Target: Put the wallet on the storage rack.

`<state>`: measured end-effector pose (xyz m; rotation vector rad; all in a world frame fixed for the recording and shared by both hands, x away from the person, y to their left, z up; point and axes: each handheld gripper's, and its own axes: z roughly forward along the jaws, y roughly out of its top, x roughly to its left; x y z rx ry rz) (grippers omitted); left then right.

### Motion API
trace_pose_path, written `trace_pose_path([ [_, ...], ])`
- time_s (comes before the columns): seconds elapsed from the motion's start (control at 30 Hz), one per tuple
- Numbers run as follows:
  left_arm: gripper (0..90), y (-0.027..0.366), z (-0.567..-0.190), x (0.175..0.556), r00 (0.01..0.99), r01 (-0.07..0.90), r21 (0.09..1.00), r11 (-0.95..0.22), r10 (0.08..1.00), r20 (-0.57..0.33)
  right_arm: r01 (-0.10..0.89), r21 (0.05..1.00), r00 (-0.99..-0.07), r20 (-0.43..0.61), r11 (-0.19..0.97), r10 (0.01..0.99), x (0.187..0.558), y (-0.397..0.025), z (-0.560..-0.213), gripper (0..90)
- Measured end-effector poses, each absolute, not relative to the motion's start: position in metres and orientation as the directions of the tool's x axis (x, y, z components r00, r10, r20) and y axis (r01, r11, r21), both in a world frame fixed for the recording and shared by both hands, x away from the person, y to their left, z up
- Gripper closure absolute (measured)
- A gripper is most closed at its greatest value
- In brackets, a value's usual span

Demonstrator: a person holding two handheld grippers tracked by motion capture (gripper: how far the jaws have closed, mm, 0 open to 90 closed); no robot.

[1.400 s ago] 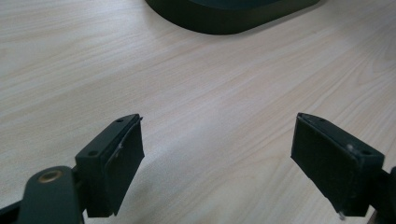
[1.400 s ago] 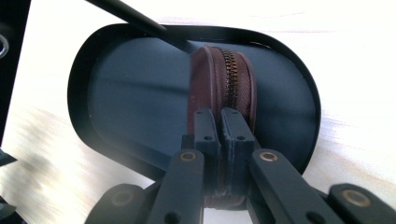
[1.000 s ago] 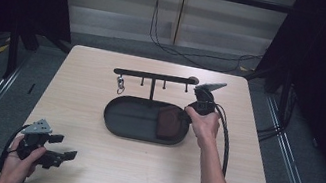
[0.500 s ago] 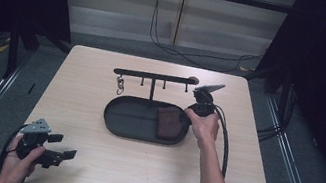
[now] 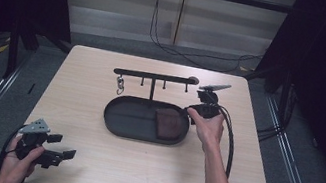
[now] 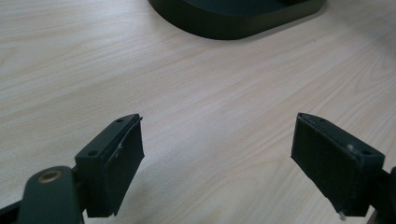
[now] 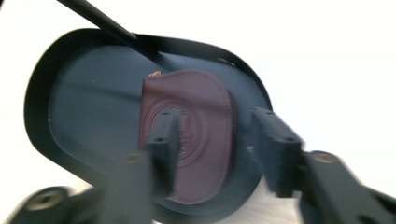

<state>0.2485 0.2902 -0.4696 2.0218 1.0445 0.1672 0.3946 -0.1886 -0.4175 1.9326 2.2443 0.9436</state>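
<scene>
Pouch [image 7: 196, 135], dark red-brown leather w/ a stamped round emblem, lies flat in the right end of the black oval tray [image 5: 124, 128], approx. 3 o'clock from tray centre, its straight edge toward the tray middle and rounded edge toward the rim. Judging by look: light, soft, flexible; likely to flop or fold if pinched at one corner, and the smooth leather could slip on the smooth tray floor. Best hold is probably across the rounded edge nearest the rim, one jaw under the lip, one on top; the flat lie leaves little to bite on. R gripper [image 7: 217, 140] hangs just above the pouch, jaws spread, one over the emblem and one over the rounded edge, nothing pinched; in the high view it sits at 3 o'clock of the tray, right hand [image 5: 206, 128] behind it. Beyond the tray at 12 o'clock stands a black hook rack [image 5: 153, 76] w/ a small metal clasp [image 5: 120, 84] hanging at its left. L gripper [image 6: 215, 163] rests well apart, at 7 o'clock on the wood table [image 5: 254, 138], jaws wide, empty.
</scene>
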Motion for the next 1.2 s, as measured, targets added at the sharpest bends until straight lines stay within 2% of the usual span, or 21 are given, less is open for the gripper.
trace_pose_path([
  [0.07, 16.7, 0.291, -0.469, 0.248, 0.644, 0.616, 0.727, -0.304, 0.726, -0.242, 0.878, 0.476, -0.235, 0.356, 0.041, 0.905, 0.391, -0.191, -0.416, 39.9],
  [0.1, 16.7, 0.291, -0.469, 0.248, 0.642, 0.617, 0.727, -0.302, 0.728, -0.242, 0.876, 0.48, -0.239, 0.356, 0.042, 0.903, 0.389, -0.192, -0.416, 33.9],
  [0.27, 16.7, 0.292, -0.47, 0.249, 0.63, 0.624, 0.725, -0.29, 0.737, -0.247, 0.857, 0.514, -0.26, 0.352, 0.047, 0.899, 0.376, -0.198, -0.417, 25.9],
  [0.53, 16.7, 0.292, -0.47, 0.249, 0.624, 0.629, 0.722, -0.287, 0.741, -0.25, 0.815, 0.576, -0.313, 0.354, 0.058, 0.882, 0.355, -0.205, -0.416, 22.3],
  [0.83, 16.9, 0.291, -0.47, 0.249, 0.621, 0.631, 0.717, -0.296, 0.746, -0.239, 0.802, 0.596, -0.3, 0.373, 0.02, 0.878, 0.331, -0.222, -0.427, 19.1],
  [1.0, 16.9, 0.292, -0.47, 0.249, 0.613, 0.636, 0.716, -0.289, 0.752, -0.241, 0.794, 0.607, -0.309, 0.352, 0.036, 0.883, 0.313, -0.231, -0.432, 15.0],
  [1.2, 17.0, 0.293, -0.47, 0.248, 0.61, 0.639, 0.714, -0.288, 0.755, -0.241, 0.777, 0.628, -0.317, 0.334, 0.042, 0.888, 0.286, -0.238, -0.436, 15.0],
])
